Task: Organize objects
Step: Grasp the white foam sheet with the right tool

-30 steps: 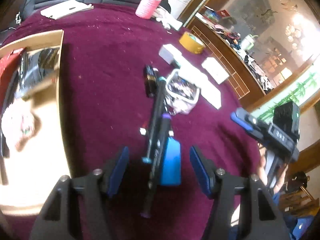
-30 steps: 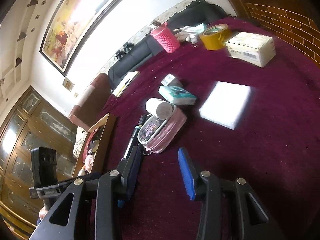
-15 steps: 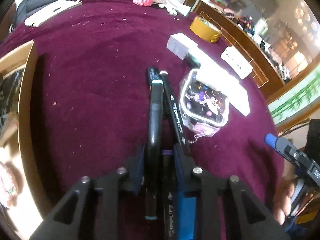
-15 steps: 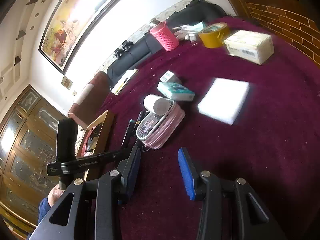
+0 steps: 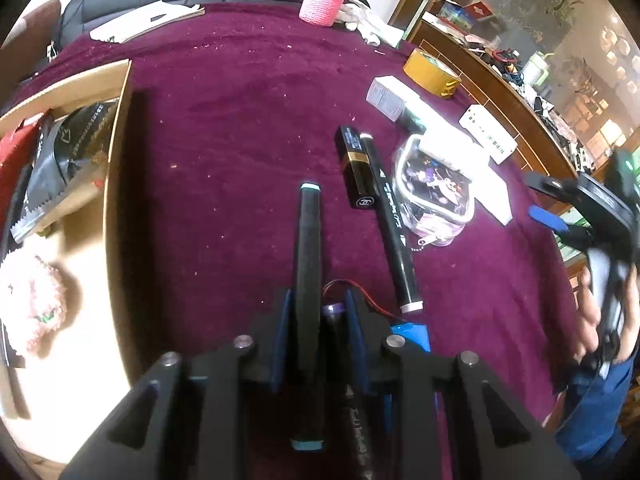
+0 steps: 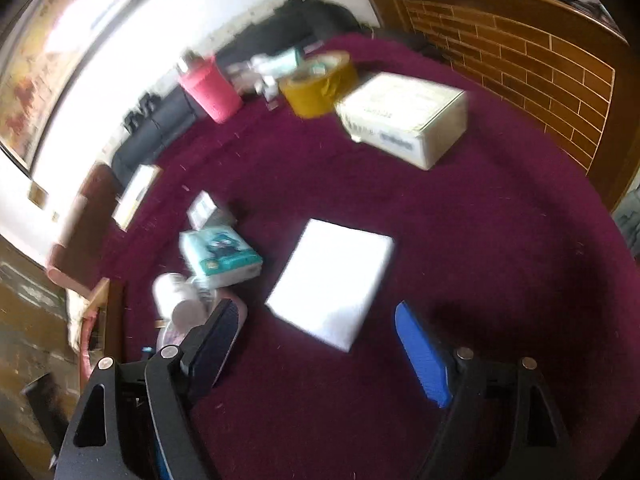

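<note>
My left gripper [image 5: 316,312] is shut on a black marker with teal ends [image 5: 307,248] and holds it above the maroon tablecloth [image 5: 240,128]. A second black marker [image 5: 390,216], a black lipstick tube [image 5: 356,168] and a clear pencil pouch [image 5: 436,184] lie just right of it. A purple-capped marker [image 5: 334,312] and a blue item [image 5: 410,334] lie under the jaws. A wooden tray [image 5: 116,184] with a black packet and a pink fluffy toy stands at the left. My right gripper [image 6: 316,344] is open and empty above the cloth, near a white pad [image 6: 332,280].
A yellow tape roll [image 6: 316,80], a white carton [image 6: 404,116], a pink knitted cup [image 6: 210,90], a teal tissue pack [image 6: 220,254], a small white box [image 6: 204,208] and a white cylinder [image 6: 176,298] stand on the cloth. A wooden brick-pattern rail [image 6: 520,60] borders the right.
My left gripper closed on the teal-ended marker and lifted it clear of the other marker. My right gripper swung right and opened wider; its view is blurred.
</note>
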